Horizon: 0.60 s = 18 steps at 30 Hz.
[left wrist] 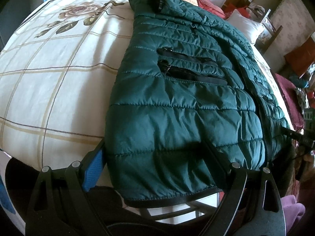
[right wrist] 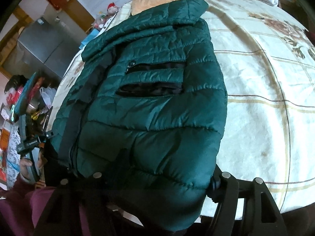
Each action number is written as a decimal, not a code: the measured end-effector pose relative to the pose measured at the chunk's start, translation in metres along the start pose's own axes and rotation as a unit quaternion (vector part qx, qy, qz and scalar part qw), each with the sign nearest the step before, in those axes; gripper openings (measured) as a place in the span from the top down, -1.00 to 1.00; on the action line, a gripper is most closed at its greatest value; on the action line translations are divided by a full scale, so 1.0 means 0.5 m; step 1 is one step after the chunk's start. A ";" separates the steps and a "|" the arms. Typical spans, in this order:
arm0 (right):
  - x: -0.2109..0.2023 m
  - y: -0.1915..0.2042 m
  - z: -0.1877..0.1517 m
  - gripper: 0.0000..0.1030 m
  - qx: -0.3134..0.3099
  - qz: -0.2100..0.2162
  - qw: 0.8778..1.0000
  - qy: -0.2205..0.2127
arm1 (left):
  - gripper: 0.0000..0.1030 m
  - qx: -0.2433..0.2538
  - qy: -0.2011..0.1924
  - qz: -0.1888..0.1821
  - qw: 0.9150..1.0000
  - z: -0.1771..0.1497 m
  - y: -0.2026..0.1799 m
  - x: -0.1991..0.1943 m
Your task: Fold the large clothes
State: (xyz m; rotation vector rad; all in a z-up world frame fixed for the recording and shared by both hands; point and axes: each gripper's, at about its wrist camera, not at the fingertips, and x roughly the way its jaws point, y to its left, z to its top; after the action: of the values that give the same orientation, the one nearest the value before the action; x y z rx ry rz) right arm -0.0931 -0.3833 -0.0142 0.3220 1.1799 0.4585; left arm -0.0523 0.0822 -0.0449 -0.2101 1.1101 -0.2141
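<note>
A green quilted jacket (left wrist: 177,102) lies along the bed (left wrist: 49,78), its hem hanging off the near edge – there I can reach it. My left gripper (left wrist: 155,157) and right gripper (right wrist: 155,179) are spread wide around the hem, one at each corner

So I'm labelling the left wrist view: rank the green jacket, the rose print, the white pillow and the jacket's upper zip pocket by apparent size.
1. Green jacket
2. Rose print
3. Upper zip pocket and white pillow look alike; the pillow lies farther off, so I won't rank them.
</note>
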 end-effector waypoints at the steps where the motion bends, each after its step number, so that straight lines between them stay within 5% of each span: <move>1: 0.000 -0.001 0.001 -0.30 0.002 0.002 1.000 0.000 | -0.77 0.000 0.000 -0.001 1.000 0.000 0.001 0.000; 4: -0.004 0.000 0.005 0.00 -0.007 0.001 1.000 -0.001 | -0.47 -0.004 -0.004 -0.005 1.000 0.000 0.001 -0.004; 6: -0.013 0.000 0.009 0.23 -0.009 0.010 1.000 -0.013 | 0.04 -0.009 -0.008 -0.006 1.000 0.002 0.005 -0.009; 9: -0.032 -0.006 0.022 0.45 0.002 0.036 0.999 -0.031 | 0.51 -0.015 -0.019 -0.005 1.000 0.008 0.010 -0.023; 18: -0.082 0.018 0.068 0.55 -0.010 0.068 0.995 -0.078 | 0.73 0.003 -0.053 -0.005 0.999 0.025 -0.002 -0.056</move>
State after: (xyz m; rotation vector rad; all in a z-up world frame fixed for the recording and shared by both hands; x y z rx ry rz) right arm -0.0752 -0.3964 0.0351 0.4144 1.0042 0.5537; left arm -0.0534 0.0897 -0.0151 -0.2193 1.0035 -0.2134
